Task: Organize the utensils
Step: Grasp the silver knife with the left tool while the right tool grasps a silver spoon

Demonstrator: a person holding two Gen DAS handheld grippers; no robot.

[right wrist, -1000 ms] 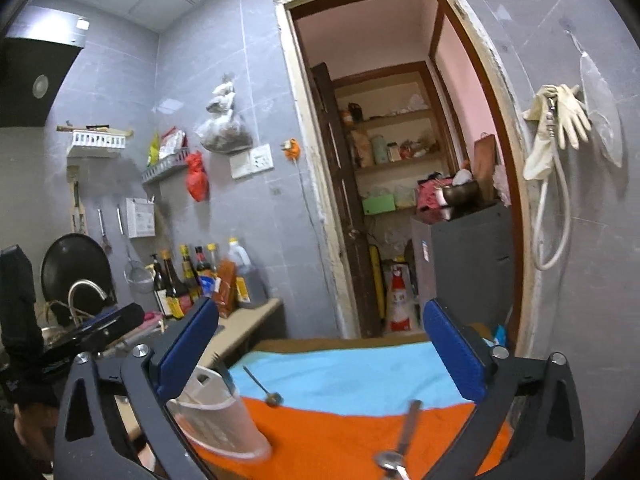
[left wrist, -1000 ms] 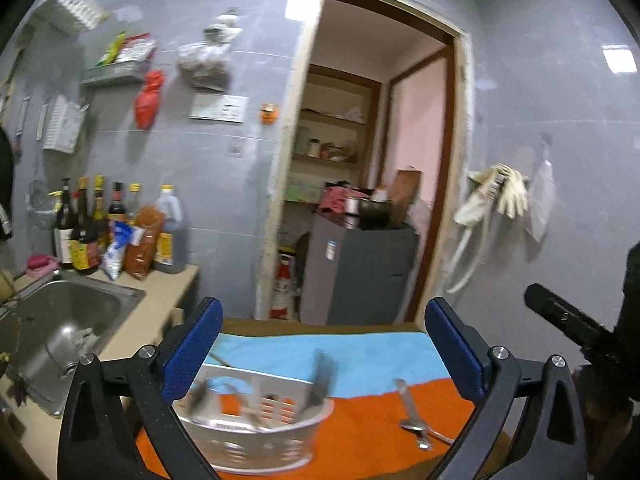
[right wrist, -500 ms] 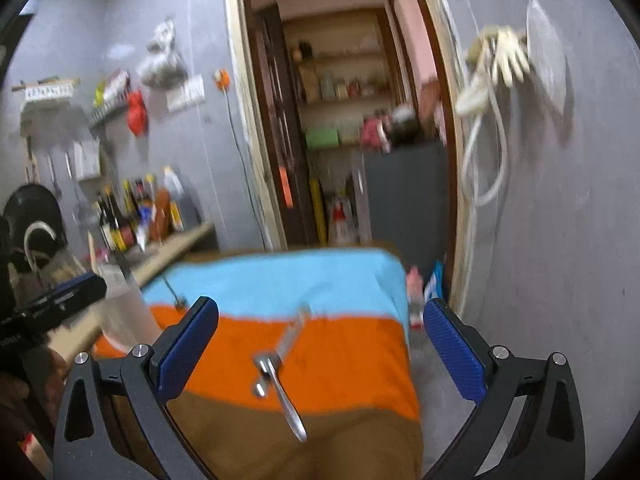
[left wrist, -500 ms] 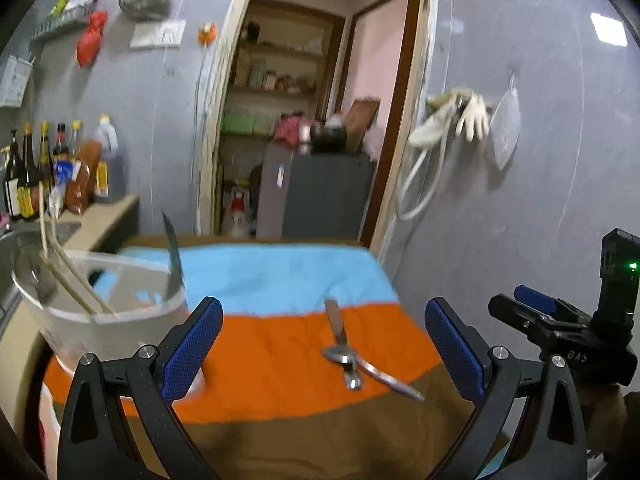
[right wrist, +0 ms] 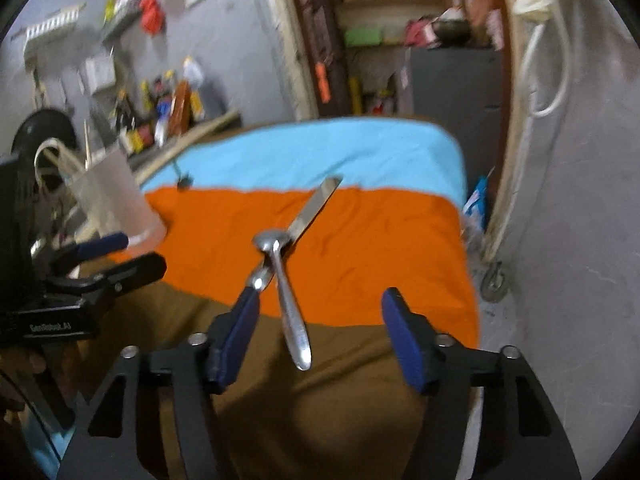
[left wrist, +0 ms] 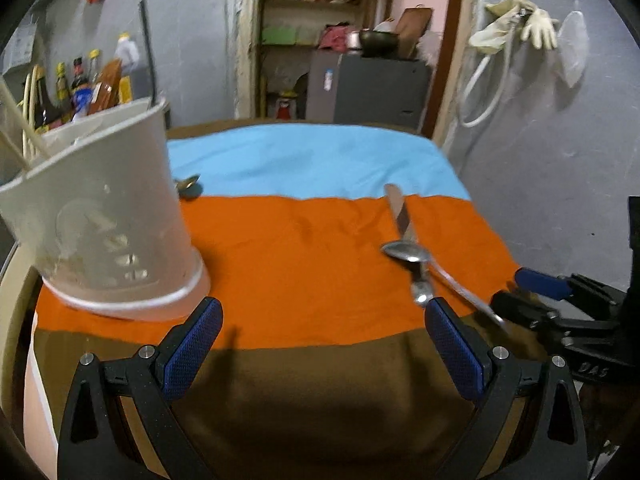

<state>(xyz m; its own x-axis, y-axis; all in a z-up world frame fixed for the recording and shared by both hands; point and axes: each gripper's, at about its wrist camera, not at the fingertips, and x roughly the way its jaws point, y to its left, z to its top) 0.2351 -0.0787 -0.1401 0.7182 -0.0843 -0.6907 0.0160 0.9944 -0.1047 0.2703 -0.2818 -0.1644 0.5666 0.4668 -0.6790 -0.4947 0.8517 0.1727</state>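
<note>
Grippers, left [left wrist: 322, 344] and right [right wrist: 318, 334], gape; spoon [right wrist: 286, 292] crosses knife [right wrist: 308, 214] near holder [left wrist: 104, 220].

"DAS" on right claw [left wrist: 536, 296]; "GenRobot.AI" on left claw [right wrist: 112, 256].

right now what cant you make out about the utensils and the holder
- Holder contents: left wrist view, its cloudy wall hides all but the chopstick tops.
- Small spoon: left wrist view, the holder covers its handle.
- Knife handle: right wrist view, hidden behind the right gripper finger and crossed by the large spoon.
- Left gripper: open, nothing between its fingers.
</note>
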